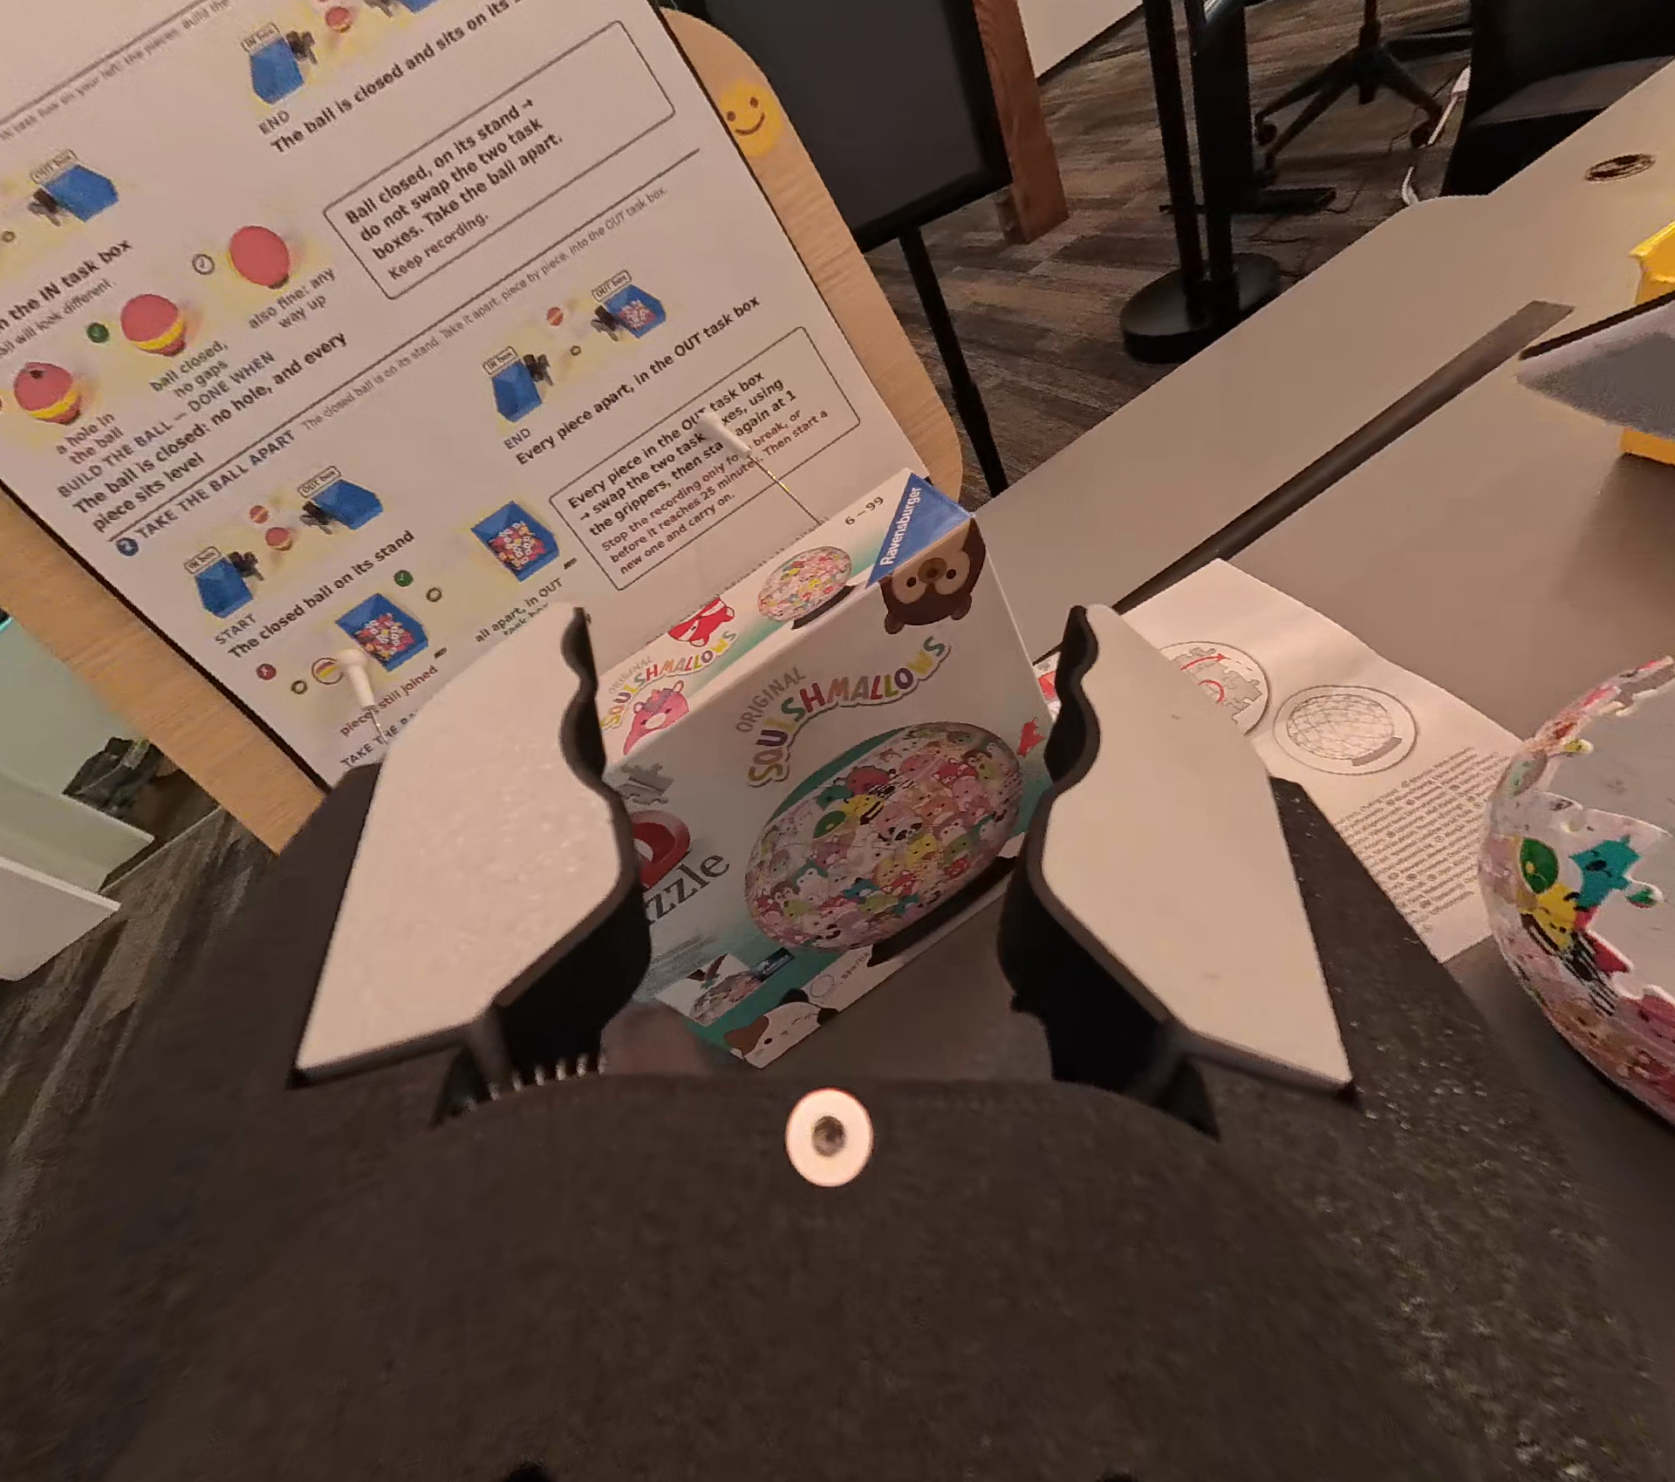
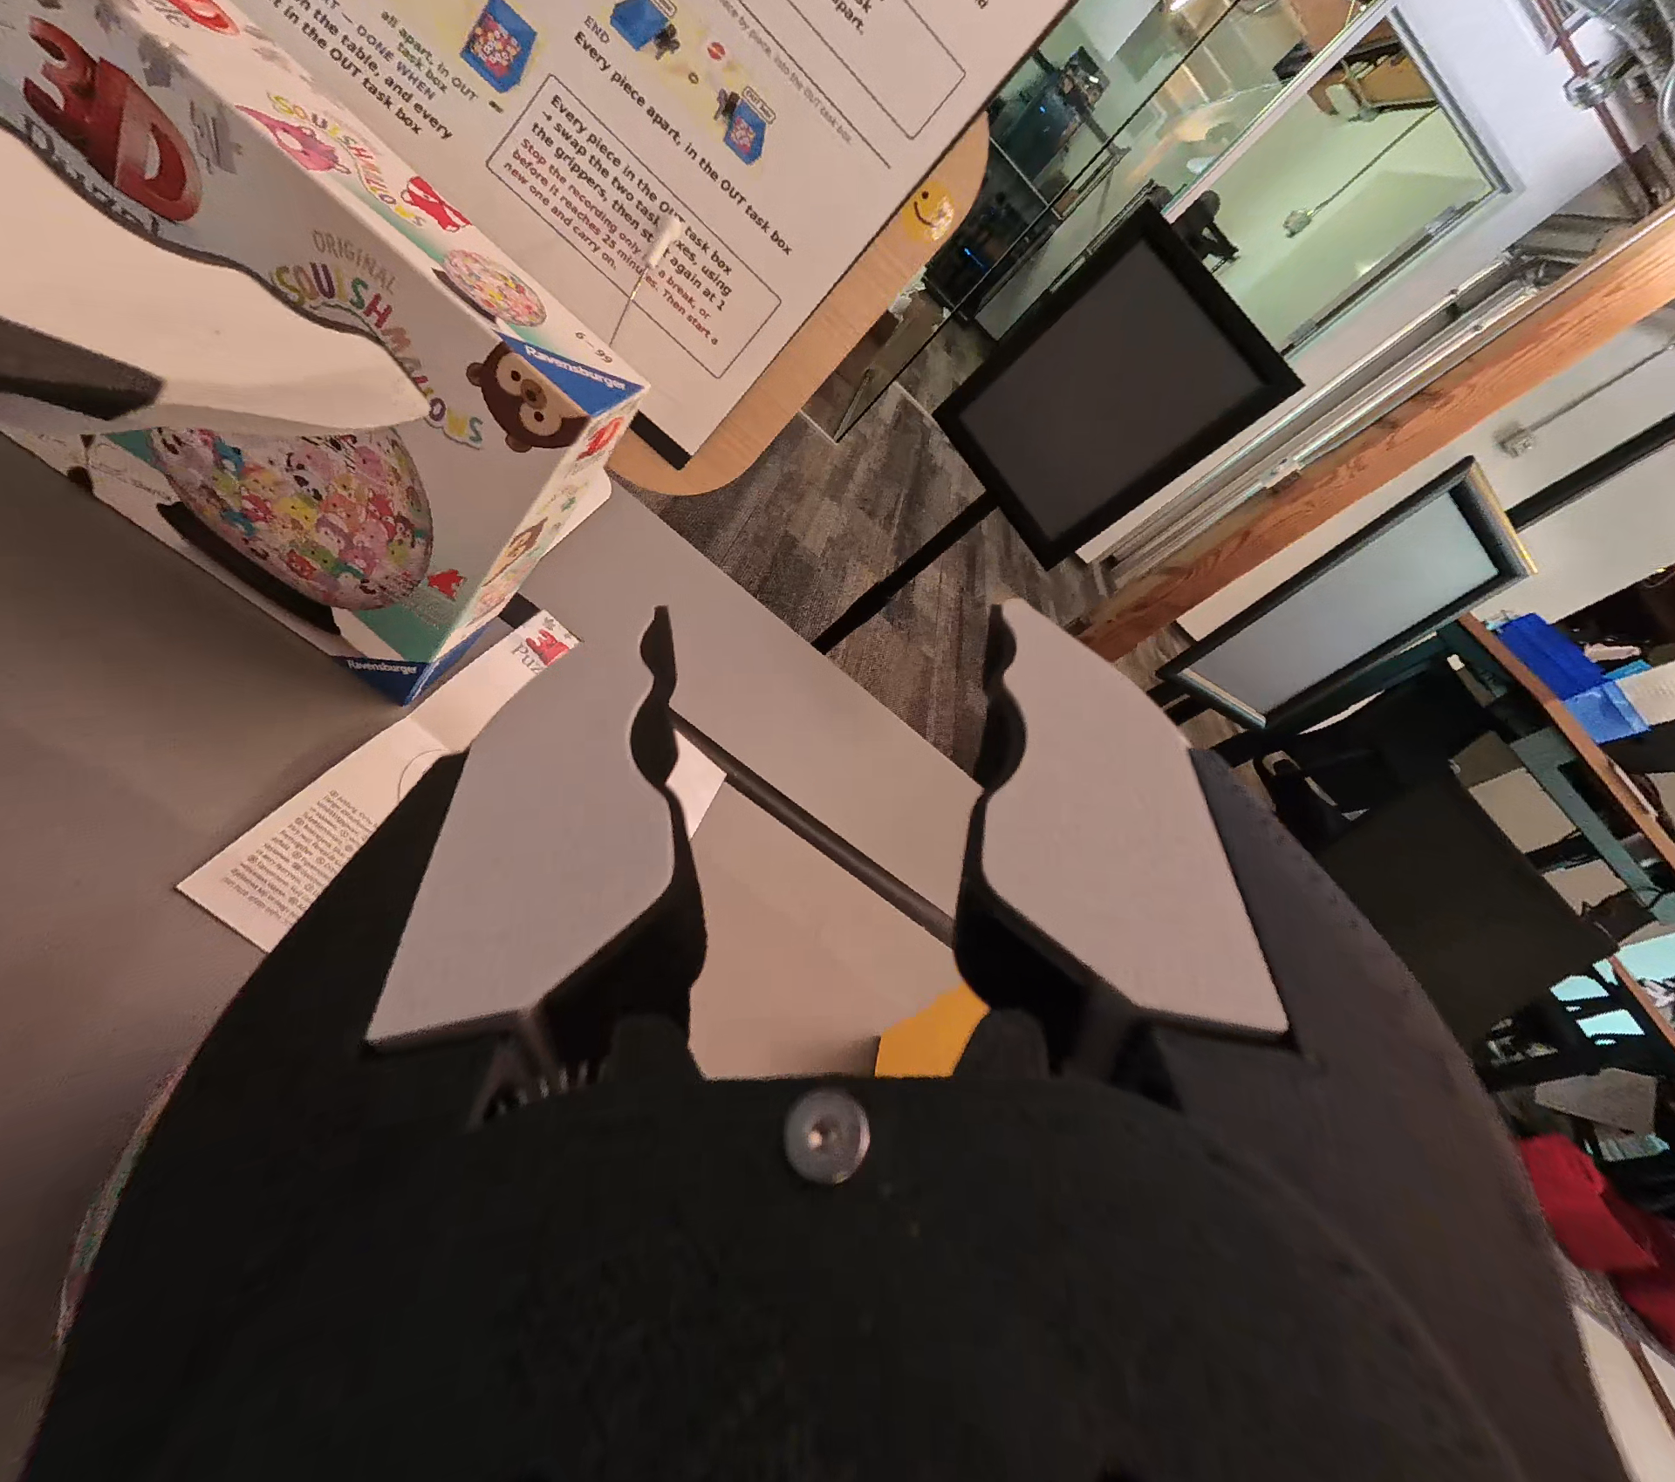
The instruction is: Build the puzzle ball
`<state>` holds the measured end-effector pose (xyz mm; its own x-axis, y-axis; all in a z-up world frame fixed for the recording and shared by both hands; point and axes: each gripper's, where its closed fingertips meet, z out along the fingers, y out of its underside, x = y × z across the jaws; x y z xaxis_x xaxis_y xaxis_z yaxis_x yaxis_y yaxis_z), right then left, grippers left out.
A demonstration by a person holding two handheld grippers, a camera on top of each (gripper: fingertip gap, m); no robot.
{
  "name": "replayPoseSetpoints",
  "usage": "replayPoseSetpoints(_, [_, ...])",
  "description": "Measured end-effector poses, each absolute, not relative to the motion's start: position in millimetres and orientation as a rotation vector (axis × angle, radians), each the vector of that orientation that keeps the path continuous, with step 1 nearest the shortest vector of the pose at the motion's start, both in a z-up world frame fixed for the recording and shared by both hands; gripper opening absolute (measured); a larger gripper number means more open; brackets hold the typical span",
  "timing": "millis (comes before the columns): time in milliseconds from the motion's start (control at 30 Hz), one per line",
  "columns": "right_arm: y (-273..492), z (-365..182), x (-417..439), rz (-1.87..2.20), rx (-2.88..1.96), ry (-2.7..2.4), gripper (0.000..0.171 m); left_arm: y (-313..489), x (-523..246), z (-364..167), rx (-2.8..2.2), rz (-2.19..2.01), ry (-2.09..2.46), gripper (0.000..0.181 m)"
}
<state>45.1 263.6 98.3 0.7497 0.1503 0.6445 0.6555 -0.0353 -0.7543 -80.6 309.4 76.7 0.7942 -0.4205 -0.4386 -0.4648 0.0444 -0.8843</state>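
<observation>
Nothing's gripped by the left gripper (image 1: 820, 723) or right gripper (image 2: 829, 713), both spread empty, while the half-built puzzle ball (image 1: 1595, 886) is parked on the table (image 1: 1360, 387) right of the puzzle box (image 1: 816, 786), so probably a piece needs fetching next.

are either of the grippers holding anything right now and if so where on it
Nothing is held. The left gripper is open with only the puzzle box showing beyond its fingers, and the right gripper is open over the table.
</observation>
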Motion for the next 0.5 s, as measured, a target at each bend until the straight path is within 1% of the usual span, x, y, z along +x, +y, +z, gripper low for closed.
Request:
replayPoseSetpoints(167, [261, 103, 43, -0.436, -1.557, -0.674, 0.067, 301, -75, 76, -1.584, -0.030, 0.764, 0.096])
replayPoseSetpoints(233, [255, 109, 37, -0.390, -1.524, -0.683, 0.063, 288, -76, 76, -1.621, -0.118, 0.796, 0.082])
replayPoseSetpoints(267, [251, 114, 34, -0.366, -1.500, -0.691, 0.057, 277, -76, 75, -1.649, -0.195, 0.808, 0.081])
replayPoseSetpoints(300, [246, 118, 28, -0.338, -1.469, -0.718, 0.045, 265, -76, 74, -1.675, -0.272, 0.832, 0.079])
replayPoseSetpoints(367, [233, 122, 15, -0.278, -1.422, -0.801, 0.004, 245, -94, 72, -1.731, -0.305, 0.884, 0.075])
replayPoseSetpoints(400, [227, 124, 9, -0.245, -1.397, -0.829, 0.001, 239, -114, 73, -1.750, -0.264, 0.890, 0.073])
replayPoseSetpoints(467, [217, 125, 1, -0.190, -1.399, -0.867, 0.001, 225, -161, 79, -1.773, -0.198, 0.887, 0.052])
replayPoseSetpoints(500, [213, 124, -2, -0.167, -1.411, -0.888, 0.001, 215, -185, 78, -1.806, -0.203, 0.874, 0.050])
